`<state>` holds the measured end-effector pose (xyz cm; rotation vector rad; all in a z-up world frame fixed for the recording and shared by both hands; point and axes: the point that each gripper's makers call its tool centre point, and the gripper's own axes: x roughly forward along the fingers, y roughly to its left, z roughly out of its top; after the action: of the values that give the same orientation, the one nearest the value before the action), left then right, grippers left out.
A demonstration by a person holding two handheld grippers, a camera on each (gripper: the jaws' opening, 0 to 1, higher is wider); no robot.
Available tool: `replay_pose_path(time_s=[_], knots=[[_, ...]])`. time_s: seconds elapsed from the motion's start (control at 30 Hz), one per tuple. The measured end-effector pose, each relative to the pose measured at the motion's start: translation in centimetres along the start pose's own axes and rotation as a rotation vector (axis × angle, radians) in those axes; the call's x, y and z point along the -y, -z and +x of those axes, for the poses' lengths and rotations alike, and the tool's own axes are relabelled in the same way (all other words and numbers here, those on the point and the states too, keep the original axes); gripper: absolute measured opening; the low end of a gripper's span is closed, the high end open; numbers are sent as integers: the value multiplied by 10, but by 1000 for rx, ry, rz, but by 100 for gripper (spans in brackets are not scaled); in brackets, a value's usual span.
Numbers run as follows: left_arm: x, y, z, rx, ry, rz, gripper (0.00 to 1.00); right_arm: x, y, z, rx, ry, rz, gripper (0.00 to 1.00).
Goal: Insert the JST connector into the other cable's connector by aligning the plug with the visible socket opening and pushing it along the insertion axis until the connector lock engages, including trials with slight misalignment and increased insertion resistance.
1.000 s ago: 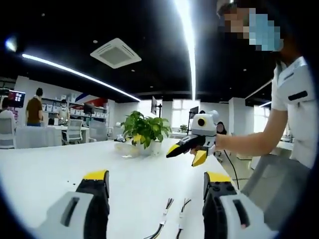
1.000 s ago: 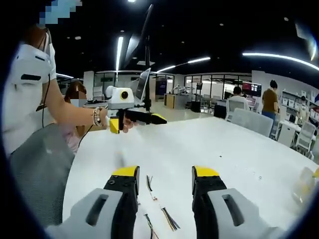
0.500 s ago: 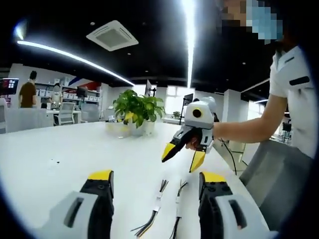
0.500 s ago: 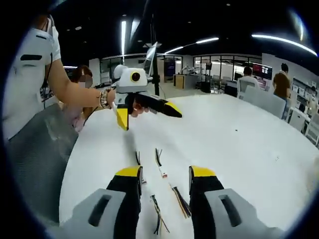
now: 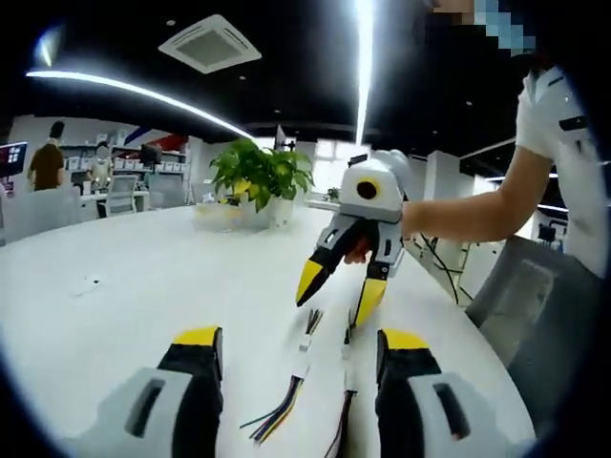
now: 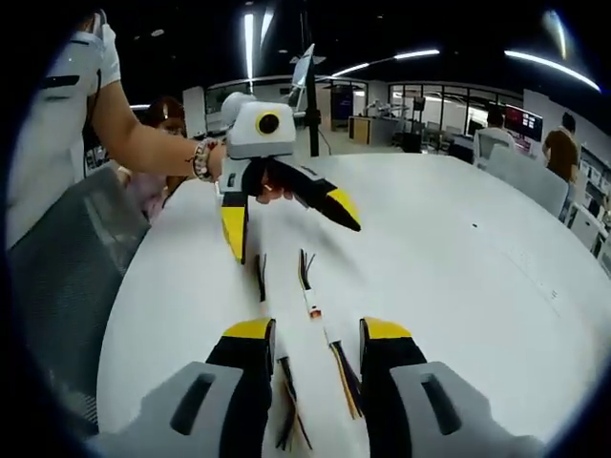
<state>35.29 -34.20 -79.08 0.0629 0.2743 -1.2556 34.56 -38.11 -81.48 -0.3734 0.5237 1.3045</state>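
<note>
Open-plan office behind you: dark ceiling, long light strips, and a white table (image 5: 124,277) under both tools. Left gripper view had a potted plant (image 5: 260,176) at 11 o'clock on the far table edge, plus a ceiling vent (image 5: 210,42) up top and two people by shelves at 9 o'clock. Right gripper view gave none of that; it showed glass partitions, desks at 1 o'clock, and a seated person (image 6: 164,119) behind your forearm at 10 o'clock.

Your left gripper (image 5: 298,343) had its yellow-tipped jaws apart, nothing between them. Two short cables lay on the table ahead of it: left cable (image 5: 291,391) with coloured wires fanning toward 7 o'clock and a small white connector at its far end, right cable (image 5: 346,382) just beside it, mostly dark. Your right gripper (image 5: 334,291) came in at 1 o'clock, jaws spread, tips pointing down just above the cables' far ends; contact was too small to tell.

In the right gripper view your own jaws stood apart too, with both cables running between them toward 12 o'clock. The white connector (image 6: 314,311) read clearer there, on the cable nearer 1 o'clock. Both cables lay side by side, not joined.
</note>
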Motion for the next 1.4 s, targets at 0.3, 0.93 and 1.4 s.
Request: replay_pose_path(time_s=[0.3,0.93,1.4], knots=[[-1,20,10,-48,8,11,56,3,10,8,-18,-11,-8,28],[-4,39,16,-91,19,45,30,-5,22,22,-48,-31,-14,19],[1,41,18,-100,34,84,11,-9,21,21,-38,-33,-21,9]])
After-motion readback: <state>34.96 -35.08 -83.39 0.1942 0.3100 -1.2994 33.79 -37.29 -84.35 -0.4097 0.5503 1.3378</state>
